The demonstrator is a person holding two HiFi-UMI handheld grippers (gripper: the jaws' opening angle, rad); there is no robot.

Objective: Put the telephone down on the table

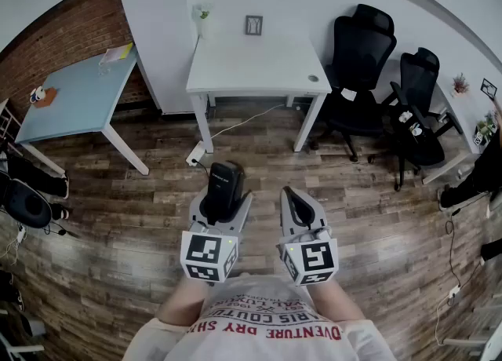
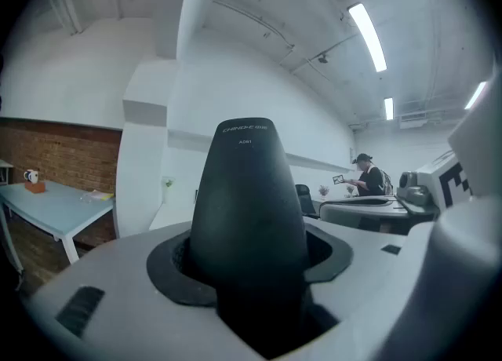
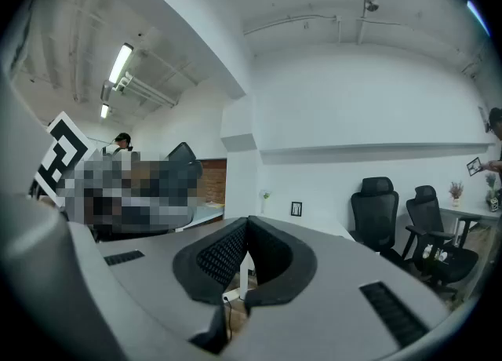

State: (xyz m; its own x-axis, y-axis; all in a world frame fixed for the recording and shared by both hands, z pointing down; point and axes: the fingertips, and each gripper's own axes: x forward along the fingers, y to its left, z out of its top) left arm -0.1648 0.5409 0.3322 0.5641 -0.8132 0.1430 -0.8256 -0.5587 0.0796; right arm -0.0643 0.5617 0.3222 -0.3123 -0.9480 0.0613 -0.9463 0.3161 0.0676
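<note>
A black telephone handset (image 1: 223, 183) stands upright between the jaws of my left gripper (image 1: 225, 195), which is shut on it over the wooden floor. In the left gripper view the telephone (image 2: 247, 210) fills the middle, wedged between the black pads (image 2: 169, 261) of the left gripper (image 2: 251, 273). My right gripper (image 1: 292, 198) hangs beside it on the right, shut with nothing in it. Its pads (image 3: 216, 253) meet at the tips in the right gripper view, where the right gripper (image 3: 248, 230) points at the room. A white table (image 1: 235, 65) stands ahead, well beyond both grippers.
A small picture frame (image 1: 253, 25) and a plant (image 1: 201, 14) sit at the back of the white table. A light-blue table (image 1: 74, 96) is at the left by a brick wall. Black office chairs (image 1: 361, 61) stand at the right. A cable (image 1: 235, 128) runs over the floor under the table.
</note>
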